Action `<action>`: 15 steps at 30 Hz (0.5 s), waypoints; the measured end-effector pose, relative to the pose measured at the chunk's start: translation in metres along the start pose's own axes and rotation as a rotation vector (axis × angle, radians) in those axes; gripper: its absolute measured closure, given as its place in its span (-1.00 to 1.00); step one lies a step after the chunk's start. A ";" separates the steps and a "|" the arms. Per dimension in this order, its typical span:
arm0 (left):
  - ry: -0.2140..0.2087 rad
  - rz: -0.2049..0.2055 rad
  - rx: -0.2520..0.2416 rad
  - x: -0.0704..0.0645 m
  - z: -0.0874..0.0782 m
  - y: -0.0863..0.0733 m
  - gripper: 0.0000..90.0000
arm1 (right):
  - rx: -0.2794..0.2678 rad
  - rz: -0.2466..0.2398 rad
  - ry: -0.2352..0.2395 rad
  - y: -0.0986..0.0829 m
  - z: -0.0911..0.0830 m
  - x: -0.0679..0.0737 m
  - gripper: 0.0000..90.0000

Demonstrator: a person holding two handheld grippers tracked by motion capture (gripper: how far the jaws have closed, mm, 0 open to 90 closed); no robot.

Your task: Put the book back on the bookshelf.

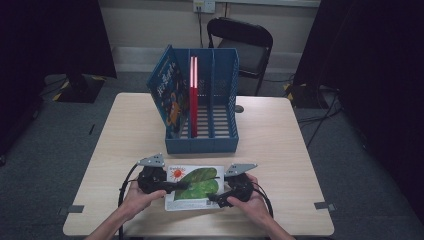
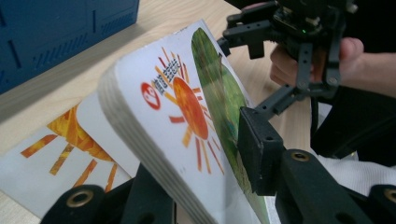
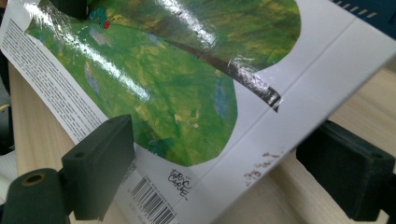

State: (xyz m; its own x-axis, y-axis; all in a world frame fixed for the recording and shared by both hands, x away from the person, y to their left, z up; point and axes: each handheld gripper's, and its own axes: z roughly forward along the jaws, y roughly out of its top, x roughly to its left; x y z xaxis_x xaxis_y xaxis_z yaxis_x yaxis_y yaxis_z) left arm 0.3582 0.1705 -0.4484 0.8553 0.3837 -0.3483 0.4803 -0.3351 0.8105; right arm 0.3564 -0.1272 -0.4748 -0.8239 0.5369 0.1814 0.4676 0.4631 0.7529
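Note:
A thick white board book (image 1: 196, 186) with a green leaf and an orange sun on its cover lies near the table's front edge. My left gripper (image 1: 172, 186) is shut on its left edge. In the left gripper view that edge of the book (image 2: 177, 107) is lifted and tilted, one pad (image 2: 259, 149) pressing on the cover and the other jaw underneath. A white page with an orange sun print (image 2: 65, 149) lies flat below it. My right gripper (image 1: 216, 198) stands open at the book's near right corner (image 3: 196, 107), its jaws (image 3: 224, 186) wide apart either side.
A blue file rack (image 1: 202, 145) stands mid-table behind the book, holding an upright red book (image 1: 193, 95), with a blue picture book (image 1: 167, 95) leaning at its left end. A black folding chair (image 1: 245, 45) stands beyond the table. Bare tabletop lies left and right.

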 end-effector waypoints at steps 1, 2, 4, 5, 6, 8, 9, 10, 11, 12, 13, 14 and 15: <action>0.000 0.008 0.002 -0.001 0.000 0.000 0.53 | -0.008 0.000 0.002 0.000 -0.001 0.000 -0.69; -0.002 0.010 0.002 -0.001 0.000 0.000 0.54 | -0.012 -0.004 0.002 0.001 -0.003 0.000 -0.66; 0.005 0.007 -0.005 -0.003 0.000 0.000 0.55 | -0.023 -0.006 0.003 0.001 -0.006 -0.001 -0.56; 0.006 0.012 -0.009 -0.004 0.000 0.000 0.56 | -0.031 -0.007 -0.004 0.001 -0.008 -0.001 -0.53; 0.012 0.013 -0.014 -0.005 0.001 0.000 0.58 | -0.039 -0.009 -0.016 0.001 -0.010 -0.001 -0.49; 0.018 0.026 -0.017 -0.008 0.001 0.001 0.60 | -0.056 -0.010 -0.022 0.002 -0.015 -0.002 -0.45; 0.027 0.032 -0.018 -0.009 0.001 0.001 0.60 | -0.061 -0.010 -0.023 0.002 -0.017 -0.002 -0.42; 0.031 0.038 -0.019 -0.009 0.002 0.002 0.61 | -0.071 -0.009 -0.025 0.002 -0.019 -0.002 -0.38; 0.036 0.041 -0.019 -0.010 0.002 0.002 0.62 | -0.081 -0.012 -0.028 0.002 -0.022 -0.002 -0.37; 0.043 0.041 -0.021 -0.009 0.002 0.002 0.63 | -0.090 -0.010 -0.032 0.003 -0.024 -0.002 -0.35; 0.047 0.039 -0.022 -0.009 0.002 0.002 0.63 | -0.100 -0.011 -0.042 0.003 -0.026 -0.001 -0.31; 0.051 0.042 -0.022 -0.008 0.001 0.002 0.63 | -0.105 -0.019 -0.056 0.004 -0.028 0.001 -0.29; 0.058 0.037 -0.020 -0.007 0.001 0.002 0.63 | -0.107 -0.022 -0.060 0.004 -0.028 0.002 -0.28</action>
State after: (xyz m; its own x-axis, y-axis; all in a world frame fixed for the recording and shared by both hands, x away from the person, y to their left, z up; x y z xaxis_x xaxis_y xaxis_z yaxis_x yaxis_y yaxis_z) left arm 0.3535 0.1664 -0.4450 0.8596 0.4203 -0.2905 0.4440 -0.3331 0.8318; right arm 0.3477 -0.1441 -0.4531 -0.8114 0.5703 0.1283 0.4101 0.3989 0.8202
